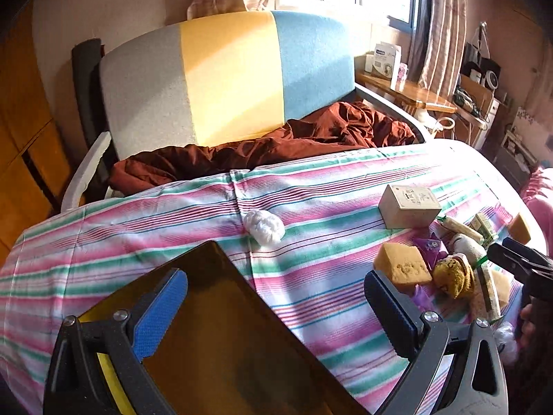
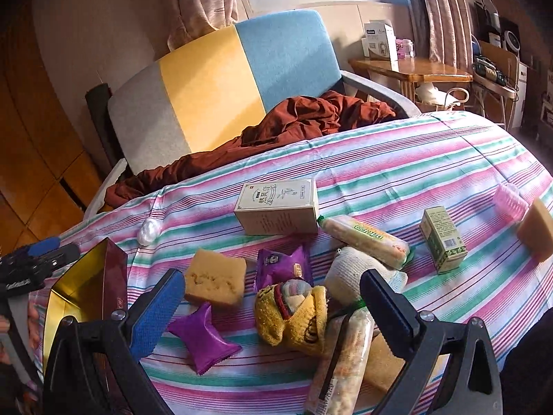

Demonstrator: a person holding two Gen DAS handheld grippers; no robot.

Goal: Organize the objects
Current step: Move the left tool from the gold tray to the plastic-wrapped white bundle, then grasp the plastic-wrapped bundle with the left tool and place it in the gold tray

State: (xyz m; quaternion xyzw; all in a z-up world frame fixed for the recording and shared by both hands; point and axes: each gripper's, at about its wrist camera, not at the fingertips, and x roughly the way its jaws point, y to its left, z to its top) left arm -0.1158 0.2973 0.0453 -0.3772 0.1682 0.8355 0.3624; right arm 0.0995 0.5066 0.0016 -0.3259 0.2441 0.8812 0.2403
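Note:
A gold-lined tin box point(image 1: 228, 339) with maroon sides point(image 2: 86, 287) lies open on the striped cloth at the left. My left gripper point(image 1: 276, 297) is open, its jaws wide apart over the box. My right gripper point(image 2: 273, 297) is open above a pile: a yellow sock point(image 2: 297, 314), a white sock point(image 2: 349, 273), two purple sachets point(image 2: 204, 340), a yellow sponge point(image 2: 216, 278) and a long snack pack point(image 2: 342, 359). A beige carton point(image 2: 280, 207) and a small green carton point(image 2: 442, 238) lie beyond. The right gripper also shows in the left wrist view point(image 1: 518, 259).
A white plastic wad point(image 1: 264, 226) lies mid-cloth. Another snack pack point(image 2: 366, 238), a pink object point(image 2: 509, 200) and an orange sponge point(image 2: 537, 228) lie to the right. Behind the striped surface stand a tricolour chair point(image 1: 228, 79) with brown fabric point(image 1: 262, 148) and a wooden side table point(image 2: 411, 67).

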